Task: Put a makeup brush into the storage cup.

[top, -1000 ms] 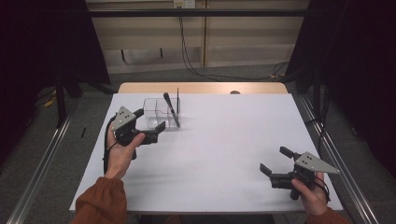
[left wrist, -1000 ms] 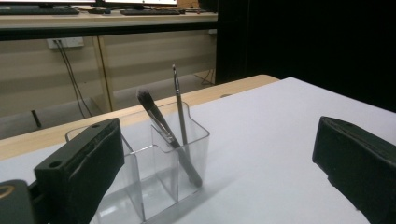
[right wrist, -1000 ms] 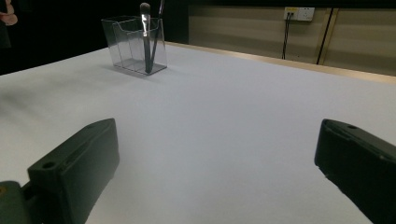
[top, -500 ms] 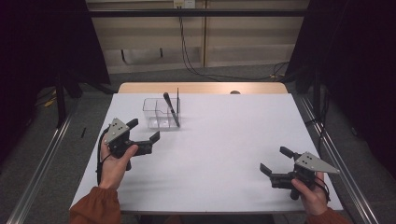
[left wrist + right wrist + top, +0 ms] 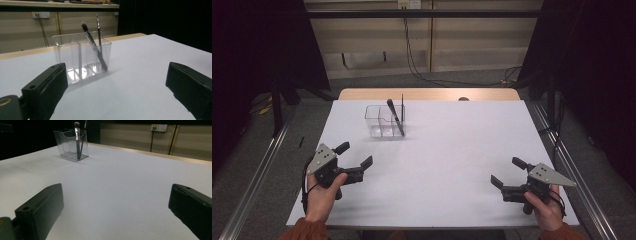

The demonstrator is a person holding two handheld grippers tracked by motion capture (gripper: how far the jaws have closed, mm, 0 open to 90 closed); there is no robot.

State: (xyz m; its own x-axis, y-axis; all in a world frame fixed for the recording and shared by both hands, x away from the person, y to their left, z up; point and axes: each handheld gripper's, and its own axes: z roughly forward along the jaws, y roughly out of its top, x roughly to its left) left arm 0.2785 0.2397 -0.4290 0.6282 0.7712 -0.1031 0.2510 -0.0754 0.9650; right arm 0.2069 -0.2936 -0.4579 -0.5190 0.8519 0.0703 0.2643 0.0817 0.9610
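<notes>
High view: clear holder (image 5: 385, 121) with two brushes (image 5: 395, 117) sits far left on table (image 5: 452, 160). Left claw (image 5: 353, 161) and right claw (image 5: 507, 172) wide open, empty. Holder looks light, rigid, slippery; grip a wall.

We record a white-topped table (image 5: 452, 165) with a bare wooden strip (image 5: 427, 94) along its far edge. Beyond it stands a beige panelled wall (image 5: 462, 45); a white socket plate (image 5: 408, 4) sits high on it, and black cables (image 5: 412, 55) hang down to the grey floor (image 5: 262, 165). Dark curtains (image 5: 592, 65) close both sides. Metal rails (image 5: 252, 185) run along the floor beside the table. Lighting is dim and even.
</notes>
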